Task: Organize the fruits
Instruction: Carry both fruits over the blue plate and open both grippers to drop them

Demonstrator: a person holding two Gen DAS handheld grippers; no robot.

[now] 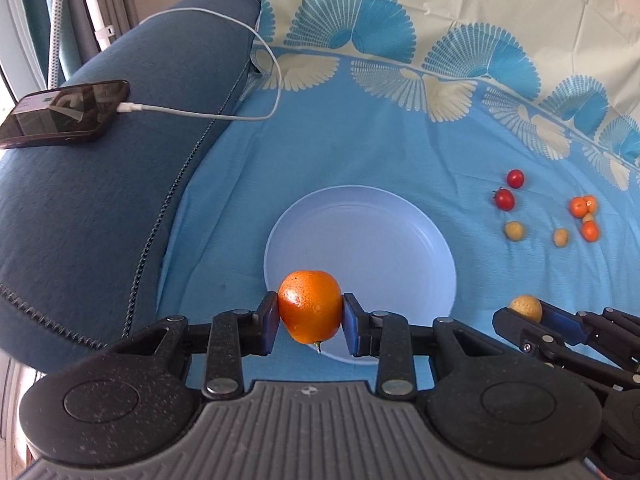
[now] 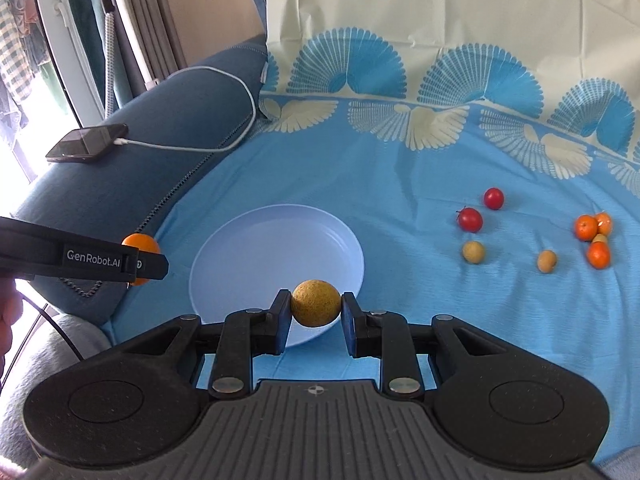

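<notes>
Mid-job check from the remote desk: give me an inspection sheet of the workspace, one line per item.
Surface: blue patterned cloth, wrinkled.
Job's things: pale blue plate, nothing in it; two red cherry tomatoes, two yellowish small fruits and a cluster of small oranges loose on the cloth to the right.
Clutter: smartphone on the blue cushion.
Grippers: left hand-held gripper shut on an orange at the plate's near rim; right hand-held gripper shut on a yellow round fruit over the plate's near edge.
Cables: white charging cable from the smartphone across the cushion.
Surroundings: window frame at the left.
</notes>
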